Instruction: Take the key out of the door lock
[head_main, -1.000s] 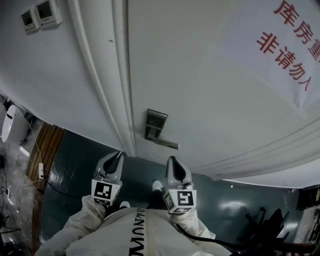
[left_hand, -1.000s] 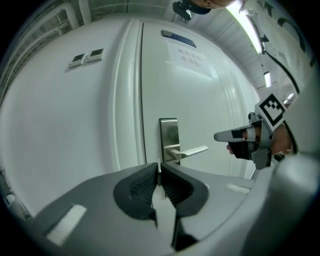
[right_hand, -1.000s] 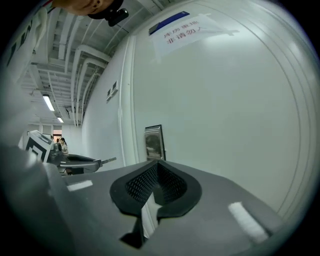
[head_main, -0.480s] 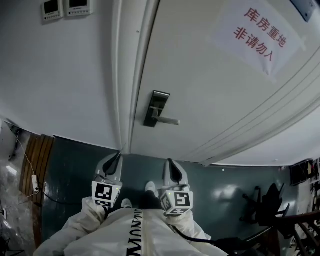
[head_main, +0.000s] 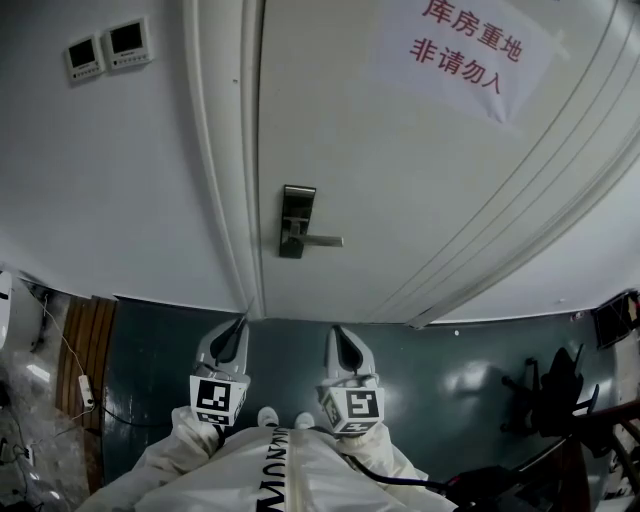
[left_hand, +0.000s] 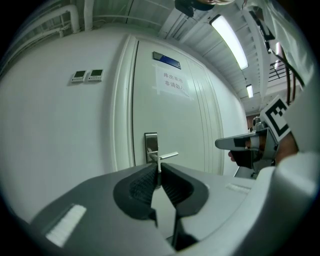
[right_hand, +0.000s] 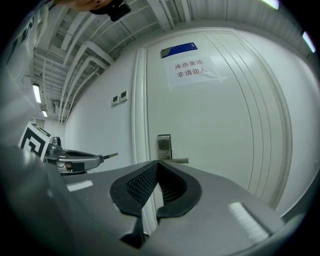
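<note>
We judge the key (right_hand: 111, 155) already out of the far lock (head_main: 297, 221), pinched in the left gripper (left_hand: 159, 166) fingers; right gripper (right_hand: 157, 161) fingers closed, empty; little left.

A white paper sign (head_main: 463, 48) hangs high on the door (head_main: 400, 220), right of its middle. It carries two lines of red Chinese characters: 库房重地 above 非请勿入. The right gripper view shows the same two lines; in the left gripper view they are too small to read. A blue plate (right_hand: 178, 50) sits above the sign, its print too small to read. Left of the door, two wall panels (head_main: 105, 48) have small screens that show nothing legible. Near, dark capital letters run along the person's white suit (head_main: 320, 480), partly cut off and not surely readable.
</note>
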